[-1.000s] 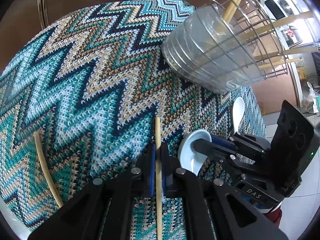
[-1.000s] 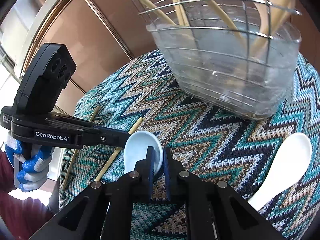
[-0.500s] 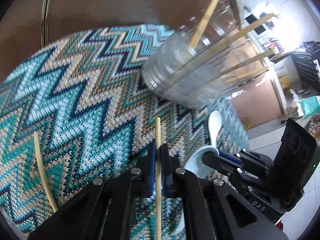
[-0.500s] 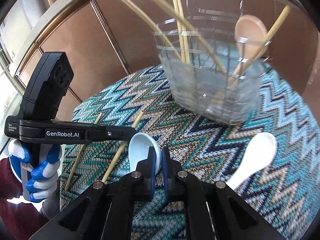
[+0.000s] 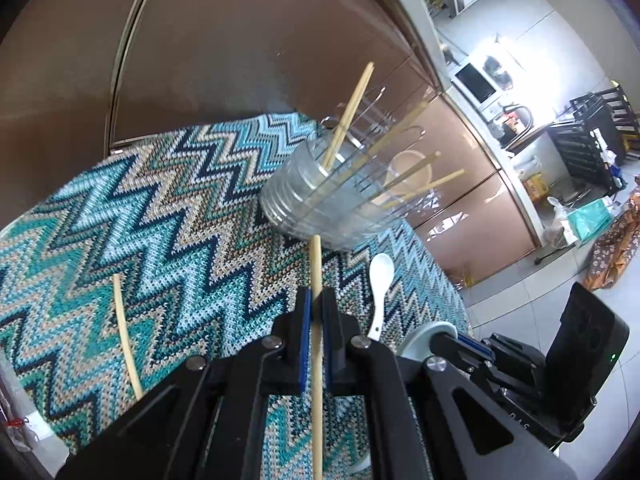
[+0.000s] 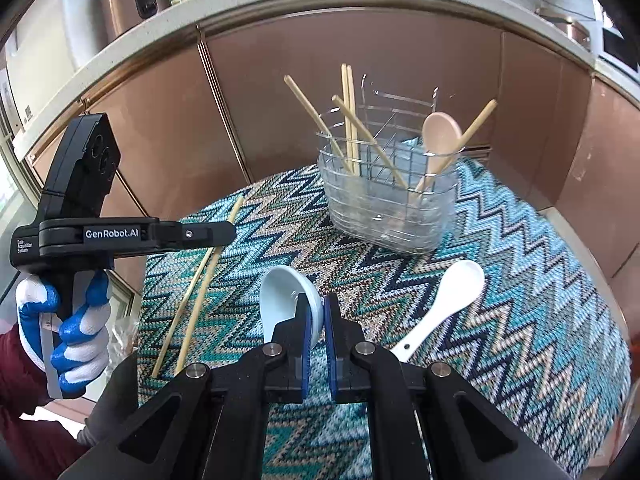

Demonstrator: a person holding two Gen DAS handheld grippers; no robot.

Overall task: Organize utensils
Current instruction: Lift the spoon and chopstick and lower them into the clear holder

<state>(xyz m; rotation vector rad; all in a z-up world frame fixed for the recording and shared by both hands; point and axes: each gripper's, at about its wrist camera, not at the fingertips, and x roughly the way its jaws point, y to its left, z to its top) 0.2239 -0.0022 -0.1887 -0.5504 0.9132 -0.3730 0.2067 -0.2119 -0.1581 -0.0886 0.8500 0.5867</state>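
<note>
My left gripper (image 5: 315, 304) is shut on a bamboo chopstick (image 5: 316, 264) and holds it above the zigzag cloth (image 5: 160, 220); it also shows in the right wrist view (image 6: 224, 233). My right gripper (image 6: 316, 312) is shut on a pale blue ceramic spoon (image 6: 284, 296), lifted off the cloth. The clear utensil holder with a wire frame (image 6: 384, 204) stands at the far side with several chopsticks and a pink spoon (image 6: 440, 128) in it. A white spoon (image 6: 444, 304) lies on the cloth to the right. Another chopstick (image 5: 126, 332) lies at the left.
Brown cabinet doors (image 6: 280, 92) and a counter edge (image 6: 320, 4) stand right behind the round table. The cloth's edge (image 5: 448, 280) drops to a tiled floor on the right. A plastic bag (image 6: 124, 336) lies at the table's left edge.
Both grippers have risen and pulled back from the holder with their utensils, so the holder looks smaller and farther. The white spoon and the loose chopstick have not moved.
</note>
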